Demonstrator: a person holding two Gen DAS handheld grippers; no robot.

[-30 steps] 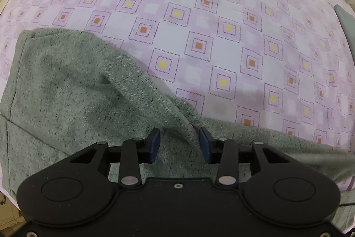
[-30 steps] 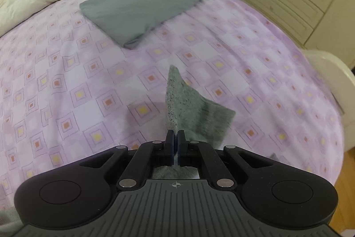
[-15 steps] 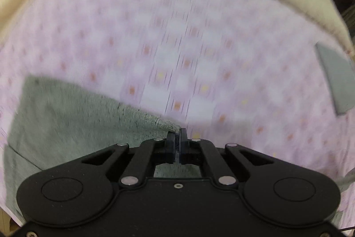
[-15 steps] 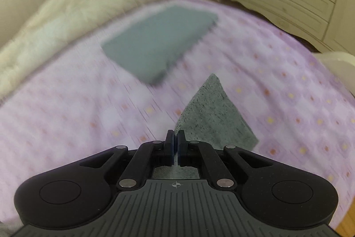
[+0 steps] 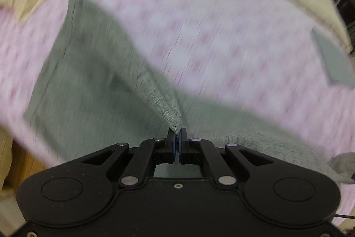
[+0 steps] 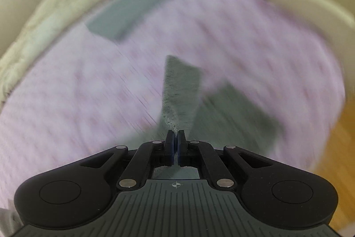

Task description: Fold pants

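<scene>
Grey-green knit pants (image 5: 88,72) lie on a bed with a purple patterned sheet (image 5: 210,21). My left gripper (image 5: 177,134) is shut on a pinched fold of the pants, and the cloth rises from the bed to the jaws. My right gripper (image 6: 175,136) is shut on another part of the pants (image 6: 179,83), which hangs in a lifted flap ahead of the jaws. Both views are blurred by motion.
A folded grey garment (image 6: 131,12) lies on the sheet toward the far side and also shows in the left wrist view (image 5: 332,61). A cream blanket (image 6: 51,14) runs along the far edge. Wood floor (image 6: 339,148) shows beyond the bed's right edge.
My left gripper closed on the pants and lifted the fold. Both grippers have risen with the cloth, and more of the bed and room is in view.
</scene>
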